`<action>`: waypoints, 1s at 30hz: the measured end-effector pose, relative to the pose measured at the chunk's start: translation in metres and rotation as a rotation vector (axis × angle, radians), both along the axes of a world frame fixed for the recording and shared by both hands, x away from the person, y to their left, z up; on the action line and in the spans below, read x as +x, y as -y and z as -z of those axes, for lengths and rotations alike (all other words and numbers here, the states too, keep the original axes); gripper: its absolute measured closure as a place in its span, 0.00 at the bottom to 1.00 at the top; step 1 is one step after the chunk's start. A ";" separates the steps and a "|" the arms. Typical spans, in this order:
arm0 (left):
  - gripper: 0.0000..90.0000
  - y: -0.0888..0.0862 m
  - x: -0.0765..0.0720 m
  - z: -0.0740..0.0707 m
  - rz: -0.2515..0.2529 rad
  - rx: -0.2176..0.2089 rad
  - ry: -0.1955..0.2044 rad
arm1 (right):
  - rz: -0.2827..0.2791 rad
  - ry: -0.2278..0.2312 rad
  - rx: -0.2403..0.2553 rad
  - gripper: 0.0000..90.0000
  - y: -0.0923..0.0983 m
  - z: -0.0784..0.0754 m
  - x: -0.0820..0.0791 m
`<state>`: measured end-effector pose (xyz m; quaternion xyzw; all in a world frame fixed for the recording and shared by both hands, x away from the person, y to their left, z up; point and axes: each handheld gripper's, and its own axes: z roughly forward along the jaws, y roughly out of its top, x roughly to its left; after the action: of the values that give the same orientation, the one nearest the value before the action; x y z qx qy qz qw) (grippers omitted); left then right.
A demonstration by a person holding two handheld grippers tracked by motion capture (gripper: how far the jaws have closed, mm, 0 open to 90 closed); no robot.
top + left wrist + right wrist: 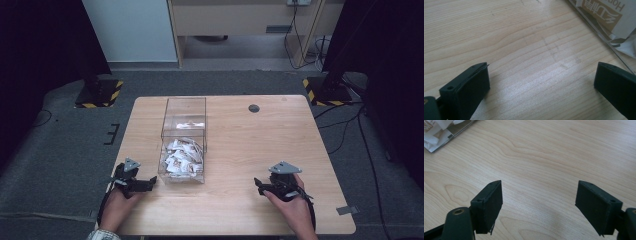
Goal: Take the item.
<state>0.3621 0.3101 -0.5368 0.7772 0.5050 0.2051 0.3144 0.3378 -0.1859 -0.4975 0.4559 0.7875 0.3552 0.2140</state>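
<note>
Nearest first: left hand (116, 206) and right hand (295, 210) come in over the near edge of the wooden table (240, 150), each holding a gripper low over the wood. Left gripper (148, 183) sits at the near left corner, jaws spread wide with nothing between them; in the left gripper view, bare wood grain lies in the gap (541, 82). Right gripper (258, 183) sits toward the near right, jaws likewise wide apart and empty; bare wood between them in the right gripper view (539, 202).

Just beyond the left gripper's tips and slightly to their right stands a clear plastic box (183, 131), elongated away from the person. White and tan paper sachets (182, 157) are piled in its near half; one sachet shows printed lettering close up (602, 13). From the right gripper the box lies well off to the left, its corner visible (439, 135).

Farther on, a round dark grommet (254, 108) is set in the table beyond the right gripper. Past the far edge: grey carpet and two stand bases with yellow-black hazard stripes (97, 93).
</note>
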 end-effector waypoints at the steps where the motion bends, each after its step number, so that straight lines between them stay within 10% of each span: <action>1: 0.00 0.000 0.000 0.000 0.000 0.000 0.000 | 0.000 0.000 0.000 0.24 0.000 0.000 0.000; 30: 0.00 0.000 -0.001 0.000 -0.001 -0.002 0.001 | -0.106 -0.039 -0.089 0.32 -0.046 -0.021 0.030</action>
<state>0.3615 0.3099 -0.5369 0.7765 0.5056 0.2050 0.3153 0.3680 -0.1397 -0.4769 0.4105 0.8296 0.3216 0.1994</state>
